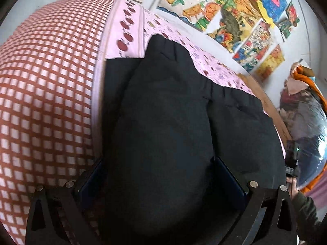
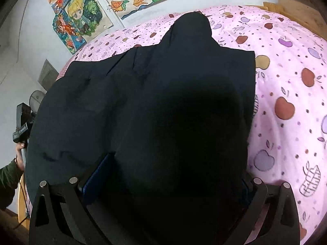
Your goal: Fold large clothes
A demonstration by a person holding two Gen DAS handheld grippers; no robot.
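Left wrist view: the black garment (image 1: 163, 112) lies on the pink bedsheet (image 1: 132, 26), beside a checkered blanket (image 1: 45, 81). It drapes over the left gripper (image 1: 159, 175), its fingers spread wide around a bunched fold; a firm grip cannot be told. The gathered waistband looks soft, thick and limp, best pinched at hems.

Right wrist view: the right gripper (image 2: 165, 175), equally wide, is buried in cloth. Only here shows the garment's far straight edge on the sheet.

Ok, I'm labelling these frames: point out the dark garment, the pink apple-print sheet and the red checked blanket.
dark garment (image 2: 163, 94): right wrist view, middle of the fabric.
pink apple-print sheet (image 2: 290, 85): right wrist view, bare patch right of the garment.
red checked blanket (image 1: 47, 77): left wrist view, middle of its checks.
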